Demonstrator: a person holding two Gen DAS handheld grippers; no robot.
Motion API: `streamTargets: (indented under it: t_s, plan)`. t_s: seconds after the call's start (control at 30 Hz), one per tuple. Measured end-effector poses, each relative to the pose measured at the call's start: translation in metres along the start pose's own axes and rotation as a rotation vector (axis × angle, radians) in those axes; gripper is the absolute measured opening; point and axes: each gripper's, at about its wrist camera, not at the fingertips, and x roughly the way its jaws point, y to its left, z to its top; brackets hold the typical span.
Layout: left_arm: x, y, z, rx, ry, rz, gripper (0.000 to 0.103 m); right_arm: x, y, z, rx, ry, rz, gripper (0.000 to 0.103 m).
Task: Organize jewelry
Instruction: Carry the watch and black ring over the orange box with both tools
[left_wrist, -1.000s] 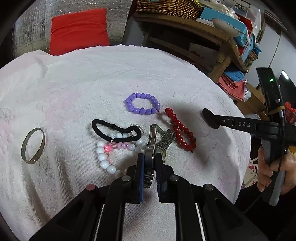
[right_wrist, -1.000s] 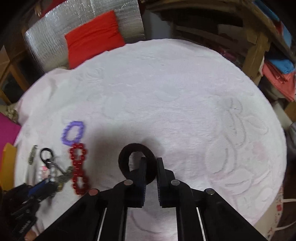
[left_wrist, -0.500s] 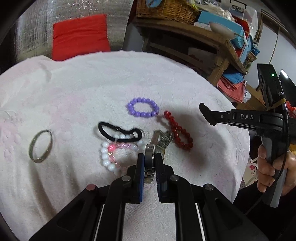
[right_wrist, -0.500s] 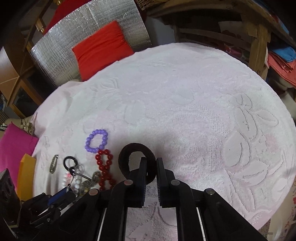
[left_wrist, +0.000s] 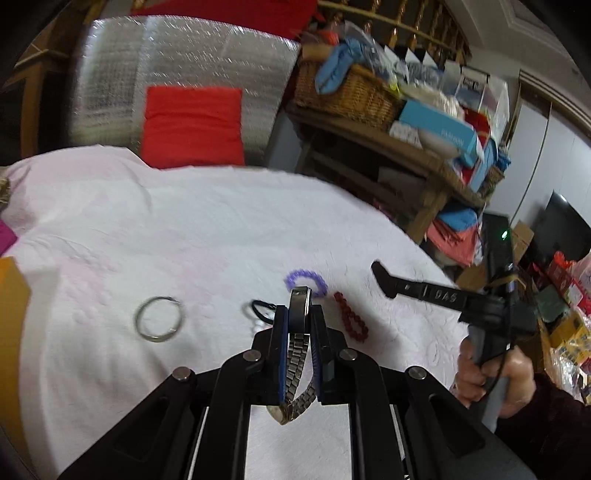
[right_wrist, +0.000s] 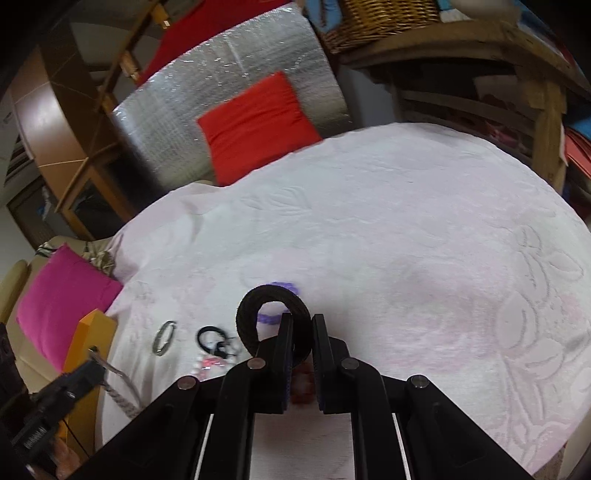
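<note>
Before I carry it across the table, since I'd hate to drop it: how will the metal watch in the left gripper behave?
The metal watch will probably be floppy: its link band sags and folds below the left gripper. It may swing as you move, since most of the band hangs free. The links look smooth, so it could slip; the jaws grip only a short stretch.

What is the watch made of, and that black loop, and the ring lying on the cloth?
Watch: looks like shiny metal, with small silvery links that catch light.
Black loop: probably fabric-covered elastic; dull, fuzzy, no shine.
Ring: likely metal; thin, stiff, with a greyish gleam, though blurred.
Cloth: soft white textile with pressed-in patterns.
</note>
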Motion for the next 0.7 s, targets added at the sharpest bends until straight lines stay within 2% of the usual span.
streamTargets:
  t_s: [0.23, 0.43, 0.63, 0.7]
  plan:
    - [-0.055, 0.029, 0.000, -0.034, -0.104, 0.103, 0.012, 0.007, 0.040, -0.013, -0.071, 0.011, 0.062, 0.011]
    - [-0.112, 0.058, 0.002, -0.079, -0.218, 0.209, 0.012, 0.016, 0.087, -0.027, -0.125, 0.044, 0.158, 0.011]
    - [-0.173, 0.087, 0.002, -0.131, -0.352, 0.375, 0.012, 0.029, 0.162, -0.042, -0.226, 0.082, 0.302, 0.011]
    - [-0.190, 0.097, -0.003, -0.144, -0.381, 0.457, 0.012, 0.037, 0.193, -0.048, -0.273, 0.099, 0.340, 0.011]
